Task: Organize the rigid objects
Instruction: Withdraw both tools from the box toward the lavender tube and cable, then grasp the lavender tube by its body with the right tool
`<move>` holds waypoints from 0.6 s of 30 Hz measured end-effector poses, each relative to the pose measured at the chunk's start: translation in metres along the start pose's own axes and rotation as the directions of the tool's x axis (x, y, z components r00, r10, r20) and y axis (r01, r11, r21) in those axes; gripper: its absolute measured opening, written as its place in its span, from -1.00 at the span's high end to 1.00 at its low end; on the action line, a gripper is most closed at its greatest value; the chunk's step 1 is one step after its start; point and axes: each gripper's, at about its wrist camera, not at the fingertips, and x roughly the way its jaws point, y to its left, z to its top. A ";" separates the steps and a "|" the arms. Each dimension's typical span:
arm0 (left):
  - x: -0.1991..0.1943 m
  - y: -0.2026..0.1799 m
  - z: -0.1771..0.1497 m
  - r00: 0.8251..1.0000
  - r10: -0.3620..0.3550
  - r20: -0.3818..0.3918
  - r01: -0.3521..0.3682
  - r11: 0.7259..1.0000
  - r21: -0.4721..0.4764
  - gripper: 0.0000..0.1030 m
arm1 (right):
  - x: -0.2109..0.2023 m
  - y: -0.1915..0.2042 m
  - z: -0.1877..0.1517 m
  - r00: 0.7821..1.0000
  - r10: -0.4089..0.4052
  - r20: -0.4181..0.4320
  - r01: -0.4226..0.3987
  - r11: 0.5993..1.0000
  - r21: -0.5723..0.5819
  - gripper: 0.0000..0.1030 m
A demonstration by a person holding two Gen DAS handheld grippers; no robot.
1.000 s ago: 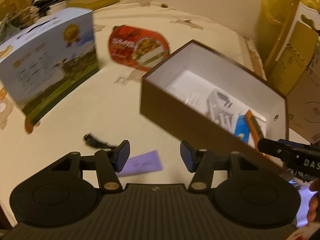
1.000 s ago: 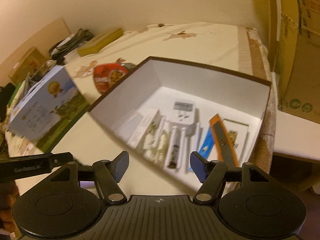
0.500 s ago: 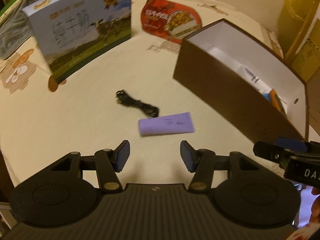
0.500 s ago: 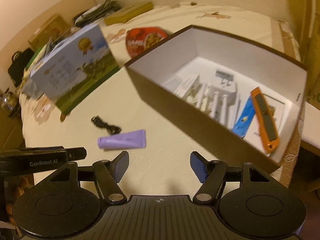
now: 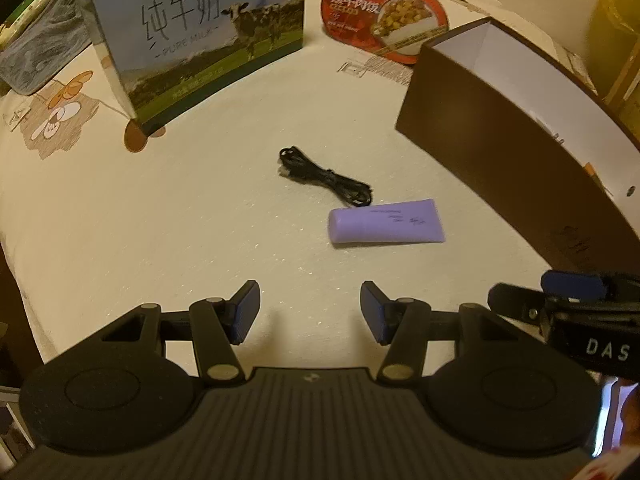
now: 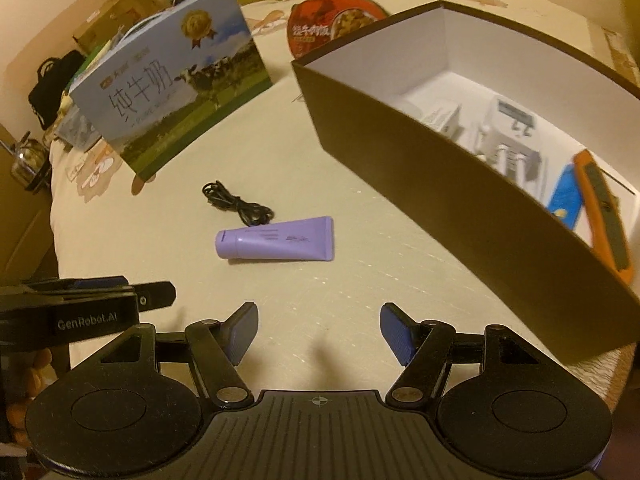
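Note:
A purple tube lies flat on the cream tablecloth, with a coiled black cable just beyond it. A brown open box with a white inside stands to the right; it holds a white charger, white sticks, a blue item and an orange utility knife. My left gripper is open, empty, hovering short of the tube. My right gripper is open and empty too, near the tube and the box's front wall.
A blue milk carton stands at the back left. A red food package lies behind the box. Clutter, a dark bag and cardboard boxes crowd the far left; the table edge runs at the left.
Both grippers have come down and swung left, away from over the box toward the tube and cable. The tube and cable now sit fully in both views. Jaw widths are unchanged.

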 end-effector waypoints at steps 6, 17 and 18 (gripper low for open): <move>0.012 0.011 -0.001 1.000 0.011 -0.019 -0.011 1.000 -0.009 0.02 | 0.020 0.010 0.011 1.000 0.010 0.002 -0.010 1.000 -0.016 -0.26; 0.034 0.016 0.003 1.000 0.011 -0.027 -0.011 1.000 0.000 0.02 | 0.069 0.006 0.056 0.997 -0.042 0.070 0.048 0.995 -0.086 0.29; 0.036 0.016 0.004 1.000 0.012 -0.027 -0.012 1.000 -0.001 0.02 | 0.074 0.005 0.059 0.997 -0.037 0.068 0.043 0.995 -0.088 0.38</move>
